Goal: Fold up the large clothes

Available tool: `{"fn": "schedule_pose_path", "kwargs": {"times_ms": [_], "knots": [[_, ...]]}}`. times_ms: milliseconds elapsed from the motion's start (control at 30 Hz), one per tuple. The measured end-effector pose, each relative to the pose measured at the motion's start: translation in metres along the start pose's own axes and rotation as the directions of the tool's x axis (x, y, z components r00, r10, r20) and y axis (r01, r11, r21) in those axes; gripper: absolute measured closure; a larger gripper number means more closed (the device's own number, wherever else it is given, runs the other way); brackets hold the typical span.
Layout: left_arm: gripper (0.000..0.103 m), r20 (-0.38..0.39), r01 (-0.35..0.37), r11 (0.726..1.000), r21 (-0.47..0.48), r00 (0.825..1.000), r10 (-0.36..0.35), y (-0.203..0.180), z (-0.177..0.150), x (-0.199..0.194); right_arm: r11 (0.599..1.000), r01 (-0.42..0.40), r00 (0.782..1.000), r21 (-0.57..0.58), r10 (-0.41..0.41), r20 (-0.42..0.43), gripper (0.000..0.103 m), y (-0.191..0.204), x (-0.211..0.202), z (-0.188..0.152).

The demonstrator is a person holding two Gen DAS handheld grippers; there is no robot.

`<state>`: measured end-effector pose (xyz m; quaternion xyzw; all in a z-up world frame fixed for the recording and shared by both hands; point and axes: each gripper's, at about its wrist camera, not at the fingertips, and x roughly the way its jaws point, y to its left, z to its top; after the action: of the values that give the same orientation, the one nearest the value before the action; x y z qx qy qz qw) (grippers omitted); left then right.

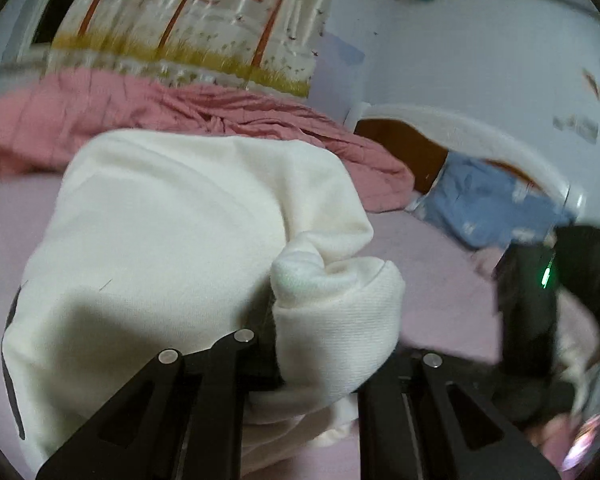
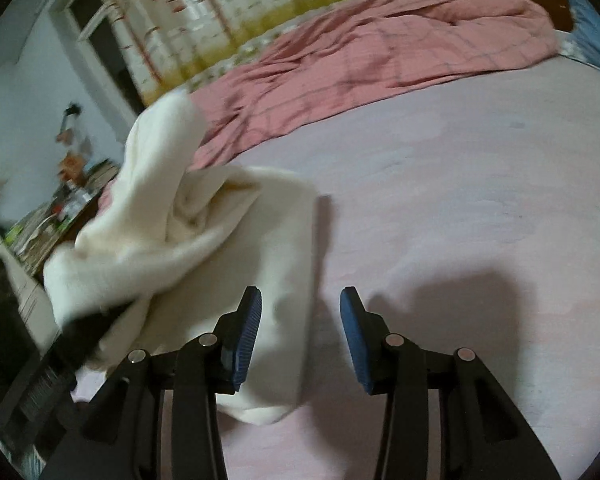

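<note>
Here the cream-white knitted sweatshirt hangs bunched from the left hand-held gripper, which is clamped on a ribbed cuff or hem edge; its fingertips are buried in the cloth, so I judge the grip from the way the fabric wads up between the black arms. The garment trails away from that gripper and up over the pale lilac bed sheet, with its free end lying flat just in front of the right hand-held gripper. That one is spread wide and holds nothing, its blue ridged pads standing either side of the cloth's edge, slightly above it as far as I can tell.

The long axis of the sweatshirt runs from the left gripper across toward the right one, so the right is the nearer to the loose end and would need only to drop and close on it, I reckon.

The knit looks thick, soft and limp, folding into heavy rounded creases. Behind lies a rumpled pink quilted blanket, and a blue patterned pillow sits at the headboard.
</note>
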<state>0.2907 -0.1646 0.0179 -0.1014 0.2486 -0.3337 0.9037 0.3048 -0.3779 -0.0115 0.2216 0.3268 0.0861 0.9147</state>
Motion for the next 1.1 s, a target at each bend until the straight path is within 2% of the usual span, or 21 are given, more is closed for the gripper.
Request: {"fn": "schedule_pose_path", "kwargs": {"times_ms": [67,133,167,267,333,400,500,567,633,733,833,900,967,1033,1100], "knots": [[0.091,-0.001,0.028,0.999,-0.044,1.000,-0.028,0.001,0.010,-0.004,0.997,-0.050,0.998,-0.059,0.047,-0.043,0.059,0.012,0.008,-0.004],[0.091,0.020,0.044,0.998,-0.054,0.999,-0.043,-0.003,0.024,-0.011,0.994,-0.038,0.997,-0.100,0.031,-0.072,0.059,0.020,0.017,-0.009],[0.091,0.035,0.046,0.998,-0.048,0.998,-0.044,-0.007,0.032,-0.015,0.996,-0.031,0.997,-0.089,0.025,-0.072,0.059,0.020,0.020,-0.011],[0.091,0.028,0.092,0.994,-0.058,0.996,-0.090,-0.013,0.044,-0.013,0.996,-0.093,0.992,0.010,0.094,-0.086,0.059,0.004,0.021,-0.010],[0.091,-0.058,0.080,0.995,-0.059,0.995,-0.083,-0.012,0.036,0.004,0.987,-0.138,0.985,0.086,0.146,-0.087,0.060,-0.009,0.021,-0.009],[0.091,-0.131,0.044,0.998,-0.051,0.990,-0.050,-0.005,0.016,0.024,0.980,-0.147,0.985,0.135,0.157,-0.068,0.063,-0.016,0.019,-0.008],[0.091,-0.104,0.053,0.997,-0.050,0.993,-0.058,0.003,-0.001,0.023,0.984,-0.087,0.996,0.158,0.089,-0.009,0.063,-0.022,0.014,-0.002],[0.091,-0.103,0.060,0.998,-0.035,0.993,-0.063,0.002,-0.002,0.021,0.971,-0.151,0.988,0.183,0.155,-0.009,0.063,-0.024,0.019,0.006],[0.090,-0.099,0.046,0.998,-0.034,0.994,-0.049,0.002,-0.001,0.022,0.958,-0.205,0.977,0.200,0.212,-0.014,0.066,-0.025,0.027,0.016],[0.089,-0.070,-0.003,1.000,0.019,0.998,0.005,-0.004,-0.004,0.021,0.962,-0.184,0.982,0.203,0.189,-0.005,0.070,-0.024,0.037,0.035],[0.088,-0.071,-0.078,0.990,0.121,0.994,0.087,-0.019,-0.010,0.026,0.961,-0.186,0.981,0.206,0.171,0.086,0.072,-0.031,0.027,0.049],[0.088,-0.069,-0.111,0.980,0.162,0.990,0.124,-0.026,-0.013,0.030,0.945,-0.238,0.966,0.224,0.206,0.158,0.072,-0.037,0.017,0.052],[0.088,-0.067,-0.126,0.977,0.172,0.988,0.139,-0.028,-0.013,0.032,0.936,-0.268,0.956,0.230,0.227,0.188,0.072,-0.042,0.008,0.055],[0.087,-0.070,-0.135,0.974,0.183,0.986,0.150,-0.029,-0.014,0.035,0.944,-0.274,0.949,0.185,0.234,0.209,0.072,-0.038,-0.001,0.058],[0.084,-0.070,-0.141,0.967,0.210,0.985,0.159,-0.032,-0.016,0.036,0.941,-0.319,0.934,0.117,0.291,0.205,0.072,-0.028,-0.009,0.057]]}}
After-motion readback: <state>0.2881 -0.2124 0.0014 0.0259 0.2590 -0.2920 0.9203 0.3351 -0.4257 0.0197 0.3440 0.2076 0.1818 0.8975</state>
